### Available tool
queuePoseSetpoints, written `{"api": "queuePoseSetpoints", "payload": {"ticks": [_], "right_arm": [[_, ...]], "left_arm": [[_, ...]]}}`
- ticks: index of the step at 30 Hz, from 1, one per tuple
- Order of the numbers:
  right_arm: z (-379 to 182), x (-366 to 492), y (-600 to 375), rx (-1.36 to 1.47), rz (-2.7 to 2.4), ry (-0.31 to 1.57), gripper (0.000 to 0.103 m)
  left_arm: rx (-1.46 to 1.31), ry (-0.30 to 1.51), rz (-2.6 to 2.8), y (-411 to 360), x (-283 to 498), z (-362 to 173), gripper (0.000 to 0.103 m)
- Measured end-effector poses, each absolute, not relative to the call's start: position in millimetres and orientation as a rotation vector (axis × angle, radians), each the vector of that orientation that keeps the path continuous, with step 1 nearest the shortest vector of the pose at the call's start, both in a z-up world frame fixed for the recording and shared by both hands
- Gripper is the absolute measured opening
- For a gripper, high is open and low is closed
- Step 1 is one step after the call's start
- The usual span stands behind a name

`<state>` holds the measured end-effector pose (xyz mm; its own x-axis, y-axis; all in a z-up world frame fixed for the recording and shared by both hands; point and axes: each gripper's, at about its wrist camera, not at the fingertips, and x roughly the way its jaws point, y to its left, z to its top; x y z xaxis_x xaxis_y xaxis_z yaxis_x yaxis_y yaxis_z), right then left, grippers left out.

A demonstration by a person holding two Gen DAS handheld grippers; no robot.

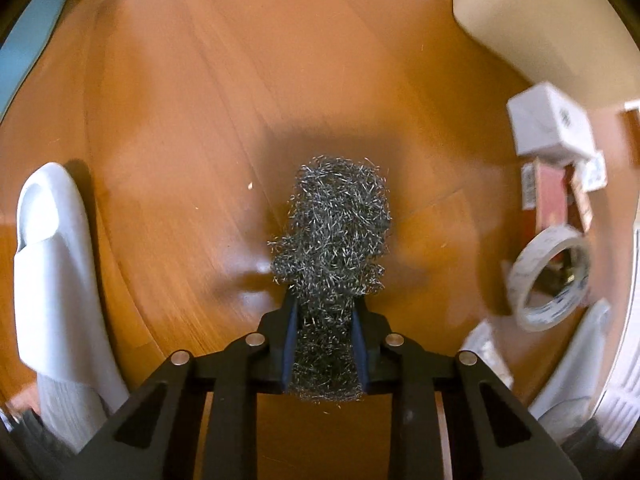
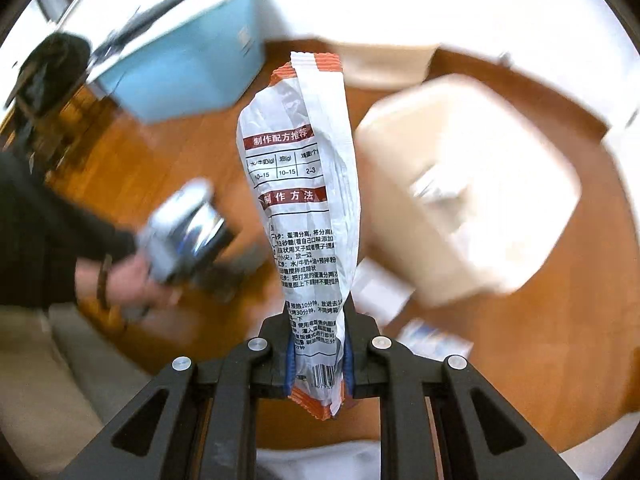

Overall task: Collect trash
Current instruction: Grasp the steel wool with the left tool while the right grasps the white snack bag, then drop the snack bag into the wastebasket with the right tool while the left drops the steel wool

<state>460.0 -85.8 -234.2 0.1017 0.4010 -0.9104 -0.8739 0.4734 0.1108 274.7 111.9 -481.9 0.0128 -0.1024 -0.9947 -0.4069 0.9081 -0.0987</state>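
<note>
A grey steel wool scrubber point(image 1: 334, 232) lies on the wooden floor point(image 1: 180, 120) in the left wrist view. My left gripper point(image 1: 325, 308) points down at it, and its blue pads press on the scrubber's near end. In the right wrist view, my right gripper point(image 2: 319, 320) is shut on the lower end of a crumpled white and orange food wrapper point(image 2: 304, 184), which stands up in front of the camera above the floor. A beige bin point(image 2: 464, 204), blurred, sits beyond the wrapper to the right. A person's hand point(image 2: 132, 280) holds the other gripper at left.
A white slipper point(image 1: 52, 264) is at the left edge. A tape roll point(image 1: 548, 276), a white box point(image 1: 550, 124) and a red packet point(image 1: 554, 196) lie at the right. A light blue box point(image 2: 192, 68) stands at the back. White paper scraps point(image 2: 432, 340) lie near the bin.
</note>
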Motion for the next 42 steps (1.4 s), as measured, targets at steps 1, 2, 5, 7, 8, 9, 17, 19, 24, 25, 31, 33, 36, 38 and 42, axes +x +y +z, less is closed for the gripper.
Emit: {"api": "queuePoseSetpoints", "payload": {"ticks": [1, 2, 5, 7, 8, 9, 17, 19, 24, 25, 31, 33, 36, 38, 42], "right_arm": [[-225, 480, -84, -0.525, 0.997, 1.096, 0.018], [-215, 506, -73, -0.517, 0.977, 1.112, 0.018], [-232, 595, -46, -0.536, 0.912, 1.192, 0.018], [-260, 639, -36, -0.584, 0.857, 1.266, 0.018], [-280, 657, -28, -0.646, 0.824, 1.3, 0.018], [-303, 670, -18, -0.717, 0.798, 1.344, 0.018], [-433, 717, -24, -0.9, 0.444, 1.621, 0.036], [-442, 721, -27, -0.937, 0.372, 1.613, 0.055], [-420, 704, -22, -0.95, 0.397, 1.51, 0.084], [-410, 698, -24, -0.929, 0.402, 1.489, 0.084], [-279, 644, -65, -0.569, 0.477, 1.192, 0.084], [-249, 613, -95, -0.42, 0.49, 1.126, 0.088], [-231, 571, -146, -0.233, 0.473, 1.086, 0.089], [-237, 550, -177, -0.144, 0.437, 1.101, 0.089], [-276, 519, -224, 0.004, 0.352, 1.128, 0.089]], "left_arm": [[-0.428, 1.543, 0.252, 109, 274, -480, 0.023], [-0.448, 1.529, 0.256, 110, 272, -473, 0.023], [-0.503, 1.536, 0.241, 107, 275, -458, 0.023], [-0.507, 1.516, 0.224, 106, 284, -449, 0.023], [-0.51, 1.51, 0.219, 107, 283, -447, 0.023], [-0.518, 1.503, 0.216, 108, 284, -446, 0.023], [-0.572, 1.478, 0.237, 127, 287, -430, 0.023], [-0.573, 1.462, 0.237, 129, 288, -424, 0.023], [-0.581, 1.399, 0.226, 138, 297, -395, 0.023], [-0.583, 1.382, 0.222, 141, 301, -387, 0.023], [-0.595, 1.138, 0.134, 153, 350, -263, 0.023], [-0.608, 1.05, 0.076, 151, 372, -217, 0.023], [-0.585, 0.989, -0.037, 138, 418, -169, 0.023], [-0.525, 1.002, -0.091, 122, 458, -158, 0.023], [-0.434, 1.126, -0.109, 91, 534, -190, 0.023]]}}
